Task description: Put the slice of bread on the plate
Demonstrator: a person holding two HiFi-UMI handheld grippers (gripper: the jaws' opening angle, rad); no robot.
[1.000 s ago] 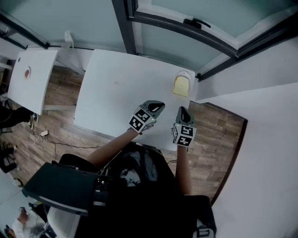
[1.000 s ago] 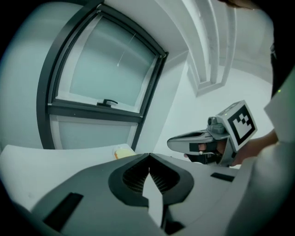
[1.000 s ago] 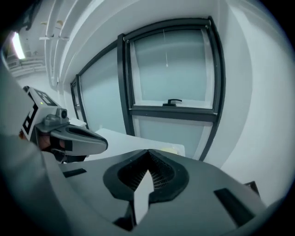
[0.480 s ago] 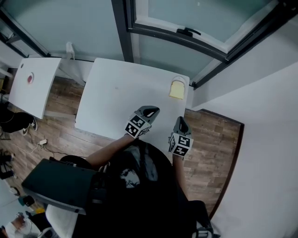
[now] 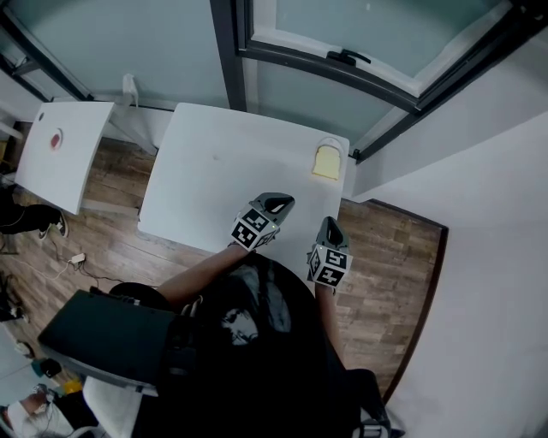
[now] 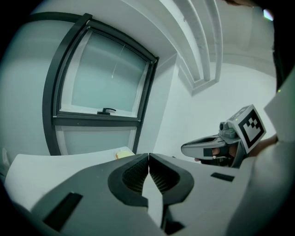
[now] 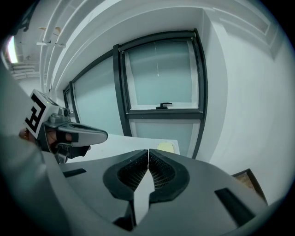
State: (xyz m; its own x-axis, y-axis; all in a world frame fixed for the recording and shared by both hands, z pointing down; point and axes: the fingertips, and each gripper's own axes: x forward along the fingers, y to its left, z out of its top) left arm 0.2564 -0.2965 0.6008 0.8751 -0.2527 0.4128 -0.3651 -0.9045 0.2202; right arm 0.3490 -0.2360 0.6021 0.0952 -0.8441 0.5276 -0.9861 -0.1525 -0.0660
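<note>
Window: dark-framed, pale frosted panes; set across the top of the head view, with a handle on its lower rail.
Floor: brown wood planks, seen left and right of the table.
Table: white and rectangular, placed at the upper centre of the head view below the window.
Person: dark clothing, seen at the lower centre; both forearms are stretched toward the table's near edge.
Side table: white, at the upper left; a small red round item is borne on it.
Left gripper: held over the table's near edge at frame centre; jaws pressed together, nothing between them.
Right gripper: held just right of the left one, near the table's near right corner; jaws pressed together, nothing held.
Plate: white, set at the table's far right corner, well apart from both grippers.
Slice of bread: pale yellow, seen lying on the plate.
</note>
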